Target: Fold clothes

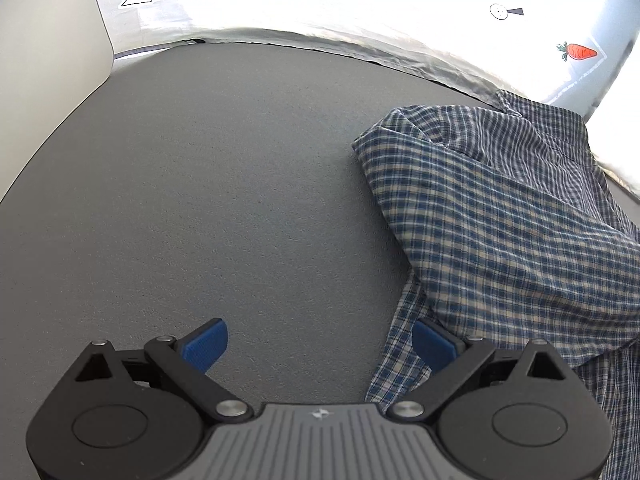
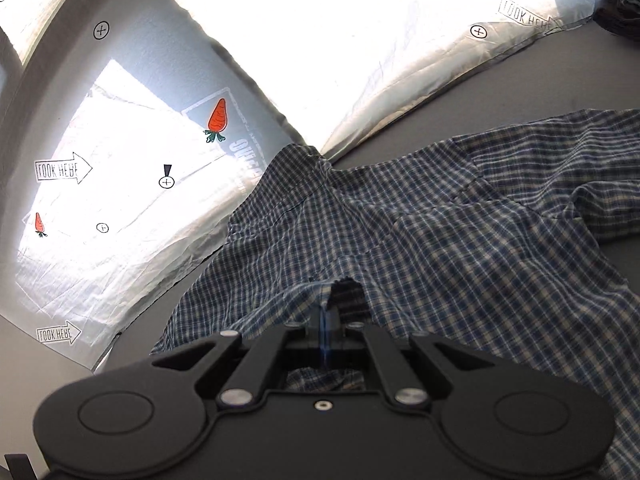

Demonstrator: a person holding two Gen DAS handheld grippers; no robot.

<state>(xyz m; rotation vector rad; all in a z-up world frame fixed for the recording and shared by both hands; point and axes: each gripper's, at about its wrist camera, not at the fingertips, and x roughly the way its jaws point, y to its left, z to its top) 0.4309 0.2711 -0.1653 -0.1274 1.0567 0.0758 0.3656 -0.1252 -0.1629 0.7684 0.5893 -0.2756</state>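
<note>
Shirt [image 2: 460,232] lay rumpled on the grey counter [image 1: 200,200], sleeves not squared; we judged folding barely begun. Right hand-held gripper [image 2: 326,312] was clamped on a fabric edge, lifting it. Left hand-held gripper [image 1: 320,344] stood wide, empty, beside the hem.

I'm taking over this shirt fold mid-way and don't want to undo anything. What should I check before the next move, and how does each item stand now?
1. Right gripper clamped on the plaid shirt: ok, jaws shut with fabric pinched between them.
2. Left gripper free to take a hold: ok, jaws open, nothing between them.
3. Shirt edge near the left gripper: ok, its right-side pad sits beside the fabric.
4. Bare grey table to fold onto: ok.
5. Shirt lying flat: not ok, bunched and creased.
6. Buttons fastened: cannot tell.
</note>
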